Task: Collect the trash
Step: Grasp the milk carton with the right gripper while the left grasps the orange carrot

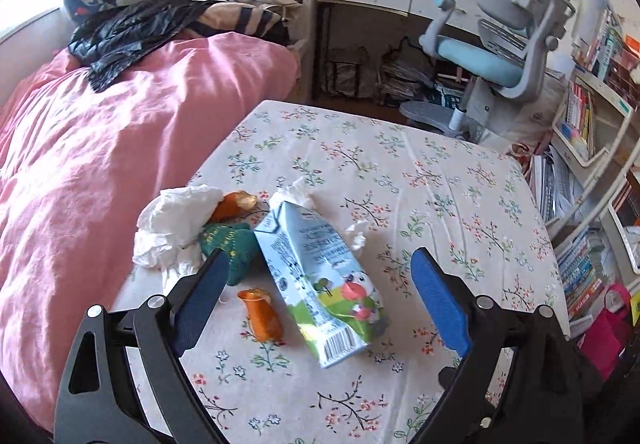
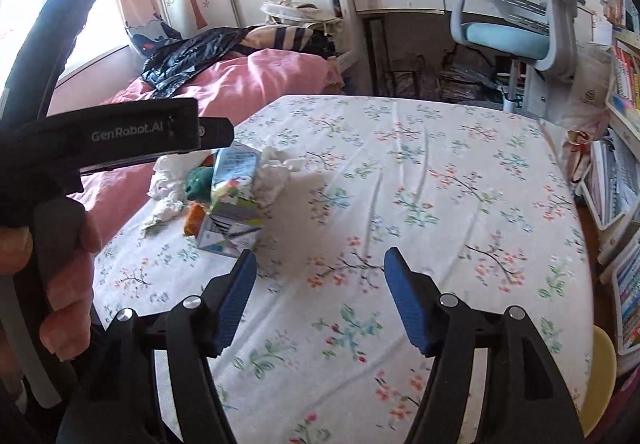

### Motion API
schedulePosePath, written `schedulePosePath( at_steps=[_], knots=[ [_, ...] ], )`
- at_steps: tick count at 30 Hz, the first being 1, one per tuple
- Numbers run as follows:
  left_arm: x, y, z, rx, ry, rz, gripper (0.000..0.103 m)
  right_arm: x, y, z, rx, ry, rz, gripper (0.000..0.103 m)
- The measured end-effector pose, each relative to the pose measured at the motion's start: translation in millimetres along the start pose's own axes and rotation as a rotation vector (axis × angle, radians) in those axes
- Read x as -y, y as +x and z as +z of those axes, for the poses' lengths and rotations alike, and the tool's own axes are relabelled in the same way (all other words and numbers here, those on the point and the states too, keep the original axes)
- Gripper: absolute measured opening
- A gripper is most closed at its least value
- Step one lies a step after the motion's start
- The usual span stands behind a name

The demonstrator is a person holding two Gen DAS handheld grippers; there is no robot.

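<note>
- Left gripper [image 1: 320,276] spread wide, nothing pinched; it hovers over the trash pile with the carton [image 1: 316,280] in the gap between its fingers, pads clear of it.
- Right gripper [image 2: 320,276] also spread, empty, over bare worktop [image 2: 440,172]; the pile is ahead and to its left.
- A hand [image 2: 68,272] holds the left tool at the left edge of the right view.
- Trash sits at the worktop corner nearest the bed [image 1: 100,164]: carton lying on its side, crumpled tissue [image 1: 176,224] beside it, green wrapper [image 1: 232,248] touching tissue and carton, orange piece [image 1: 262,318] just beside the carton's lower end, a second orange piece [image 1: 232,204] behind the tissue, small tissue scrap [image 1: 356,236] on the carton's far side.
- Black bag [image 1: 132,32] lies on the bed, well apart; we'd guess that's where the trash goes.
- Carton: looks dented, so likely empty and light; thin walls will buckle, coated skin may slip. We'd pinch across the short width mid-body, not the torn top.
- Tissue: soft, near weightless, compresses; grab the bulk at the centre, expect loose bits to trail.
- Wrapper and orange pieces: small, low to the cloth; pads must come right down, and may snag the cloth.
- Risk: closing on the carton drags the wrapper along.
</note>
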State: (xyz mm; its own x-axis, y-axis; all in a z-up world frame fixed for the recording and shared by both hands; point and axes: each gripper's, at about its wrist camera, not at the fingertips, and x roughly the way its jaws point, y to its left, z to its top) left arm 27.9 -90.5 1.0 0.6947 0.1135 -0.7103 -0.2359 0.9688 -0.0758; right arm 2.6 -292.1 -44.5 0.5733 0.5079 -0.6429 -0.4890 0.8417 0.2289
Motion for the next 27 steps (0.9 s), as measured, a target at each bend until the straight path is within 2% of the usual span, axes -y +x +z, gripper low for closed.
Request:
schedulePosePath(
  at_steps=[7, 13, 14, 16, 18, 21, 25, 27],
  knots=[
    [-26, 3, 7, 0.009, -0.044, 0.023, 0.093, -35, 40, 28, -0.021, -0.067, 0.091, 0.069],
    [-55, 8, 8, -0.008, -0.109, 0.048, 0.093, -50, 77, 39, -0.101, -0.071, 0.12, 0.068],
    [-62, 9, 8, -0.015, -0.13, 0.054, 0.093, -52, 82, 39, -0.12, -0.071, 0.12, 0.067],
    [-80, 14, 9, -0.039, -0.185, 0.063, 0.093, -53, 90, 38, -0.157, -0.062, 0.139, 0.043],
    [-97, 19, 7, -0.062, -0.249, 0.063, 0.093, -52, 85, 37, -0.152, -0.051, 0.137, 0.038],
    [-110, 22, 5, -0.076, -0.295, 0.066, 0.093, -45, 67, 32, -0.127, -0.036, 0.125, 0.037],
    [-102, 25, -1, -0.096, -0.241, 0.069, 0.093, -25, 36, 23, -0.113, -0.036, 0.062, 0.037],
    [-87, 34, -7, -0.147, -0.184, 0.041, 0.089, -13, 25, 15, -0.126, -0.045, 0.02, 0.037]
  ],
)
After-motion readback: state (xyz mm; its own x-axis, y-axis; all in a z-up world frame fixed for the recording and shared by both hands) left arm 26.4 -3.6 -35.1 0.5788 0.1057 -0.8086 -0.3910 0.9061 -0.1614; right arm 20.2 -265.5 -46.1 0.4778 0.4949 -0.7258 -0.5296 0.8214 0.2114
